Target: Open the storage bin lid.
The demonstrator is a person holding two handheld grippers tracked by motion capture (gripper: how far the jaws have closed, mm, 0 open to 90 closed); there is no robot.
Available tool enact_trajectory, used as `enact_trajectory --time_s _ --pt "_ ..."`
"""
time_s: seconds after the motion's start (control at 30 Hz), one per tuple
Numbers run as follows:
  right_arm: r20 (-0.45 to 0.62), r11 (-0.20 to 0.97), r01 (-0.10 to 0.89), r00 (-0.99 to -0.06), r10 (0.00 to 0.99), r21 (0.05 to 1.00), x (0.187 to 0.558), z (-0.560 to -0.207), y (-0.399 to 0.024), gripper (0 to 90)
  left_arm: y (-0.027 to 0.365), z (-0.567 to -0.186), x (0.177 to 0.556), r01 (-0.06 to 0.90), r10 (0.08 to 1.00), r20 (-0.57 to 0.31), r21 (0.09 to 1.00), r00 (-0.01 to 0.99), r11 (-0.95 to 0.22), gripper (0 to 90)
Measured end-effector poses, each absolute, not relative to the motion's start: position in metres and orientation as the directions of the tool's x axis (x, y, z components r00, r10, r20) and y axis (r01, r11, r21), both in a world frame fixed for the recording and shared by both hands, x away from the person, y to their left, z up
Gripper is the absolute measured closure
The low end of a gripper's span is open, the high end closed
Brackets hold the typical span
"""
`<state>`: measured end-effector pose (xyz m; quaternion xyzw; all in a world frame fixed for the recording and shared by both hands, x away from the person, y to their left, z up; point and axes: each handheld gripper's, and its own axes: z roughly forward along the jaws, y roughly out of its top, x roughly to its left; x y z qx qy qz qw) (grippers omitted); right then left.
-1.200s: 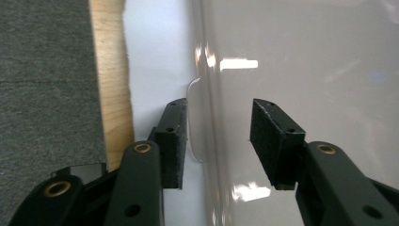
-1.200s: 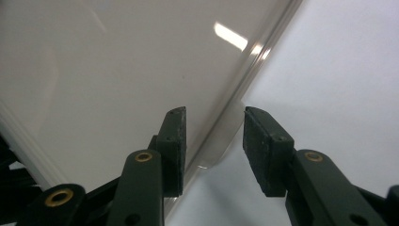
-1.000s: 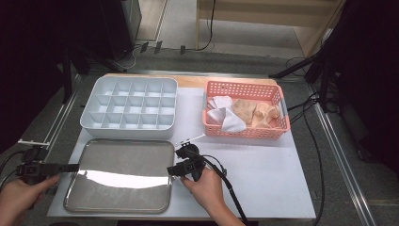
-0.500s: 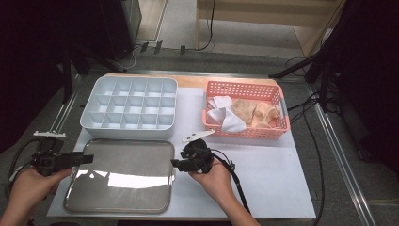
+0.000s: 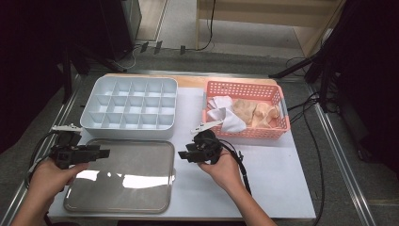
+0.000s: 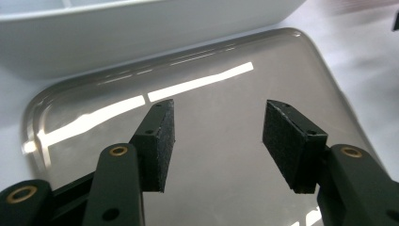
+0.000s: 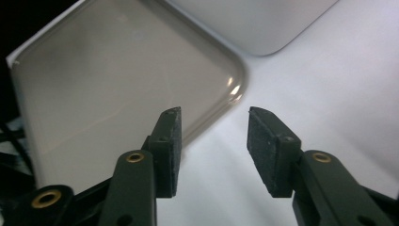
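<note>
The tray is dull silver-grey with bright white streaks of reflected light; the divided box behind it is plain white, with no pattern; the basket is salmon pink with a lattice of small holes, holding white cloths and pale tan pieces. The left gripper and right gripper are black, their jaws matt charcoal with brass-coloured rivets; the desk is white with a wood-coloured far edge.
</note>
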<state>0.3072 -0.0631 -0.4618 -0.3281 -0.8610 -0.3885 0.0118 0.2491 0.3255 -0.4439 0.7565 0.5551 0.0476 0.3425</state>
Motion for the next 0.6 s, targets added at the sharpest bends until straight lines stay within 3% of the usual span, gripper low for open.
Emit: enact_trajectory --time_s 0.4,0.6 --pt "0.238 0.493 0.537 -0.803 0.546 0.684 0.317 -0.449 -0.076 44.3 0.288 -0.440 0.261 0.779 0.841 -0.301 0.593 0.450 -0.205 44.4" --pt "0.246 0.476 0.540 -0.800 0.548 0.694 0.319 -0.440 -0.086 49.0 0.273 -0.440 0.264 0.771 0.825 -0.299 0.593 0.480 -0.233 44.1"
